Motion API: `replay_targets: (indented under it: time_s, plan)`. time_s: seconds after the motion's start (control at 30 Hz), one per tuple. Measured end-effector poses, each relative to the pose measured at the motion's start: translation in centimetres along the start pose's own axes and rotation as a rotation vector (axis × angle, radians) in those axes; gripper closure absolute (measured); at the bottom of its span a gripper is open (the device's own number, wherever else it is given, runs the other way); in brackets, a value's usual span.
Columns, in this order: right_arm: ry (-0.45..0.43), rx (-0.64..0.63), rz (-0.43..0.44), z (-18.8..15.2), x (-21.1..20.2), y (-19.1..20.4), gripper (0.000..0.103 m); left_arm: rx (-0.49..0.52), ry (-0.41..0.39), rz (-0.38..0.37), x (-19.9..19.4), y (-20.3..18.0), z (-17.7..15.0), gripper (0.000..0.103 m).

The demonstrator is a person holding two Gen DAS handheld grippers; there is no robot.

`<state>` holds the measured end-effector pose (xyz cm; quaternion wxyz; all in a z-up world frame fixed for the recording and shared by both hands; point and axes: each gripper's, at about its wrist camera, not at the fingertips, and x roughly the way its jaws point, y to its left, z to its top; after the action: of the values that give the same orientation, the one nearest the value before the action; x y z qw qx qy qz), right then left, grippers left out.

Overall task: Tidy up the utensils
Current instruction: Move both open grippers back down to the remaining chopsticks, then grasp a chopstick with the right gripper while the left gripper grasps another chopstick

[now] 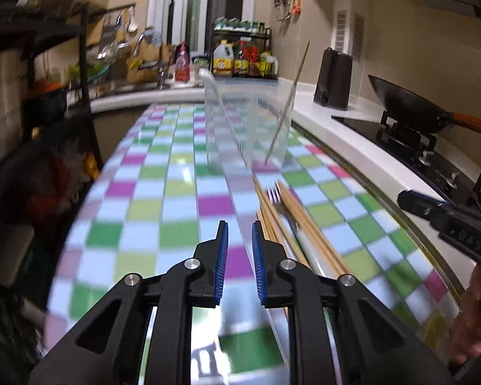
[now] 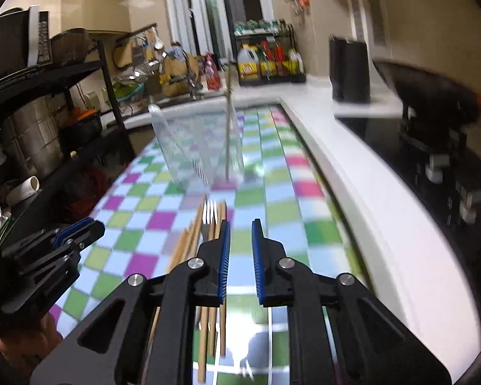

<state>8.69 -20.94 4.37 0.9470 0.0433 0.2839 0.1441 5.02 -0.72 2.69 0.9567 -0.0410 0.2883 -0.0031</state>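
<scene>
On the checked tablecloth, taking the clear container as the landmark:

- Nearest the cameras, the left gripper hovers over the cloth on the near side of the container, its blue-padded jaws a narrow gap apart with nothing between them.
- The right gripper sits level with it, jaws likewise narrowly parted and empty; a hand holds it at the right edge of the left wrist view.
- Between the grippers and the container lies a bundle of wooden chopsticks flat on the cloth, with a metal fork among them, tines pointing toward the container.
- The container stands upright on the cloth just beyond the bundle; a single chopstick leans inside it, top end sticking out past the rim, and a pale, blurred utensil leans in it too.
- Right of the container a white counter carries a dark knife block and a wok on the hob.
- Beyond the container stand a bottle rack and a sink tap.
</scene>
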Motion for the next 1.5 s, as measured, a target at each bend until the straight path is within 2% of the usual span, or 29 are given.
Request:
replay_targets:
  time_s: [0.07,0.17,0.37,0.5,0.73,0.93,1.07,1.17,1.2,1.23,1.5]
  plan:
    - [0.03,0.034,0.001,-2.3,0.6,-0.5,0.089,-0.008,-0.021,0.019,-1.1,-0.4,-2.3,0.087]
    - [0.068,0.046,0.023,-5.1,1.3,-0.3,0.089,-0.002,-0.042,0.01,-2.6,-1.1,-5.0,0.087]
    - [0.115,0.021,0.042,-8.2,1.8,0.5,0.086,0.031,-0.016,-0.037,-2.6,-2.5,-7.0,0.087]
    - [0.117,0.001,0.049,-8.5,1.8,0.9,0.086,0.02,0.046,-0.057,-1.6,-2.8,-8.1,0.087]
    - [0.138,-0.023,0.044,-8.8,2.1,1.1,0.086,0.042,0.05,-0.05,-1.8,-3.7,-8.9,0.087]
    - [0.142,-0.066,0.024,-8.9,2.2,1.6,0.086,0.046,0.054,-0.006,-2.0,-3.9,-9.3,0.088]
    - [0.141,-0.084,0.01,-8.9,2.2,1.9,0.086,0.072,0.04,0.014,-2.0,-4.0,-9.5,0.092]
    - [0.135,-0.095,-0.005,-9.0,2.2,2.0,0.091,0.059,0.028,0.037,-1.8,-3.5,-9.3,0.096]
    - [0.132,-0.092,-0.009,-9.0,2.2,2.0,0.097,0.053,0.025,0.045,-1.7,-3.2,-9.2,0.096]
    - [0.131,-0.086,-0.007,-9.0,2.2,1.8,0.098,0.049,0.021,0.052,-1.6,-3.0,-9.1,0.096]
    - [0.098,-0.057,-0.034,-9.3,1.9,1.6,0.098,0.016,-0.006,0.085,-0.3,-0.9,-8.0,0.097]
